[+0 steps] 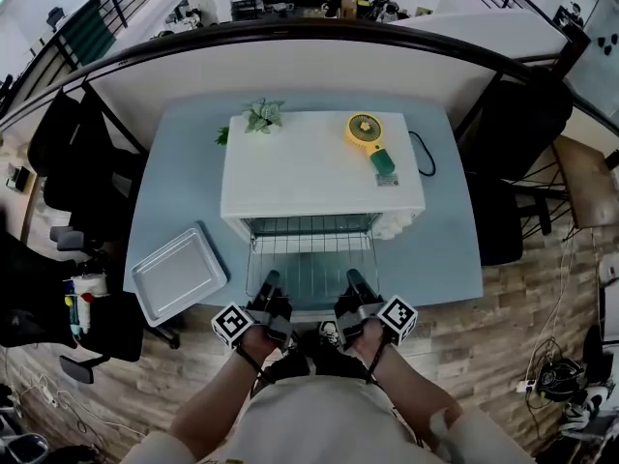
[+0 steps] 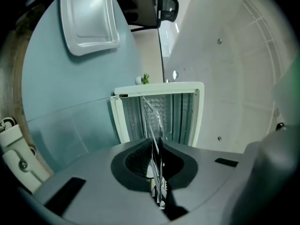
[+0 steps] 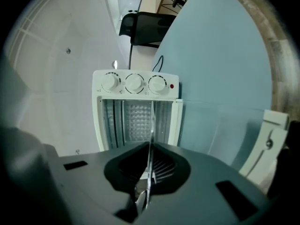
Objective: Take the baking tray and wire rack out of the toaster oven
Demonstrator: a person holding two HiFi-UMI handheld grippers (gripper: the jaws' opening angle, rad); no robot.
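Rack removal in hand: wire rack (image 1: 311, 259) is clamped by left hand-held gripper (image 1: 270, 281) and right hand-held gripper (image 1: 354, 279); level withdrawal judged needed next

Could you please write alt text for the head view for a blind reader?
Seen from above, a person's left gripper and right gripper are both shut on the near edge of a wire rack at the open front of a white toaster oven on a blue table. A baking tray lies on the table to the left.

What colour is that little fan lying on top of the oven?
The fan is yellow with a green handle; the head view shows it best.
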